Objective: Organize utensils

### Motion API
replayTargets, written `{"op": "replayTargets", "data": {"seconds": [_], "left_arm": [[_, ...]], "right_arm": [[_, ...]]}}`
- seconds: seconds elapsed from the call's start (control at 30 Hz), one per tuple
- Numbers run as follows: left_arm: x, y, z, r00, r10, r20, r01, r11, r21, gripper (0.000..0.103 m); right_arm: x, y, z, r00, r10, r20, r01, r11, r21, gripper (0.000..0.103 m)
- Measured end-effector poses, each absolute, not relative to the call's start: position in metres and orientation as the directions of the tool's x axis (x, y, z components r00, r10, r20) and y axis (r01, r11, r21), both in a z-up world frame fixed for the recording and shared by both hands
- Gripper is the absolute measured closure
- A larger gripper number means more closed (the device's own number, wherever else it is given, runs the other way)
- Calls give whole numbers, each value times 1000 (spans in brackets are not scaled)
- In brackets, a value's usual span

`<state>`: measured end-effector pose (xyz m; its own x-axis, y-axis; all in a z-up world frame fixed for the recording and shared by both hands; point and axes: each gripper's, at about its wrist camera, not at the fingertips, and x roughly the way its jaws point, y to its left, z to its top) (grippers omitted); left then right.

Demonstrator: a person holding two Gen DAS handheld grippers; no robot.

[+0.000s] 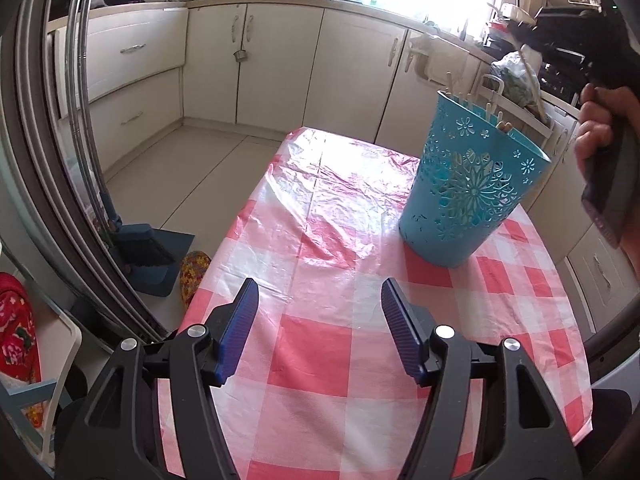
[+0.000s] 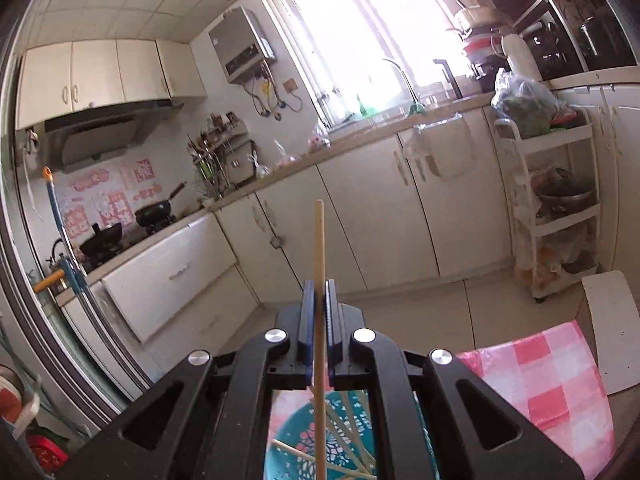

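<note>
- Chopstick [image 2: 319,240]: the right gripper [image 2: 319,312] has its pads squeezed tight on this one stick. The stick stands almost straight up between them. Its low end hangs over the bin [image 2: 288,432], so it looks set either to drop in or to come out; the pictures do not say which.
- More sticks [image 2: 348,420] lean inside the bin, so that seems to be the spot where they are kept.
- The bin [image 1: 468,188] stands near the right edge of the table [image 1: 312,360], toward the far end.
- The left gripper [image 1: 316,312] hangs over the near end of the table. Its fingers are spread wide and hold nothing. It may be waiting for its turn.
- A hand [image 1: 600,128] holds the right tool up high, just past the bin.
</note>
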<state>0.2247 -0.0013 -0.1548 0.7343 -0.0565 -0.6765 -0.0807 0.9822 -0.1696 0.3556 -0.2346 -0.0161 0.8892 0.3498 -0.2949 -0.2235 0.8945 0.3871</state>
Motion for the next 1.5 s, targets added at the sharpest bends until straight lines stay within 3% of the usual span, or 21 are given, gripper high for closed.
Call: {"op": "replayTargets", "data": {"seconds": [0.17, 0.27, 0.37, 0.43, 0.53, 0.63, 0.97, 1.5], "left_arm": [[223, 0, -147, 731, -68, -679, -76, 981, -179, 35], [219, 1, -133, 737, -71, -673, -73, 980, -184, 30], [207, 4, -109, 764, -61, -642, -71, 981, -179, 18], [201, 5, -96, 765, -61, -641, -68, 982, -174, 13], [192, 6, -80, 759, -69, -648, -60, 983, -175, 10], [179, 1, -63, 759, -56, -648, -53, 987, -148, 8], [131, -12, -25, 724, -86, -685, 20, 994, -104, 8], [139, -21, -34, 661, 104, -743, -30, 993, 113, 8]], "right_arm": [[346, -230, -43, 873, 307, -379, -213, 939, 272, 97], [327, -233, -49, 862, 303, -408, -222, 947, 232, 84], [296, -236, -47, 851, 326, -412, -256, 942, 216, 74], [268, -237, -44, 837, 344, -425, -274, 937, 218, 50], [224, -239, -39, 826, 351, -441, -274, 934, 230, 27], [185, -242, -36, 807, 349, -476, -251, 933, 259, 12], [102, -243, -35, 754, 380, -536, -214, 913, 347, 7], [102, -261, -69, 713, 336, -615, -97, 916, 388, 7]]}}
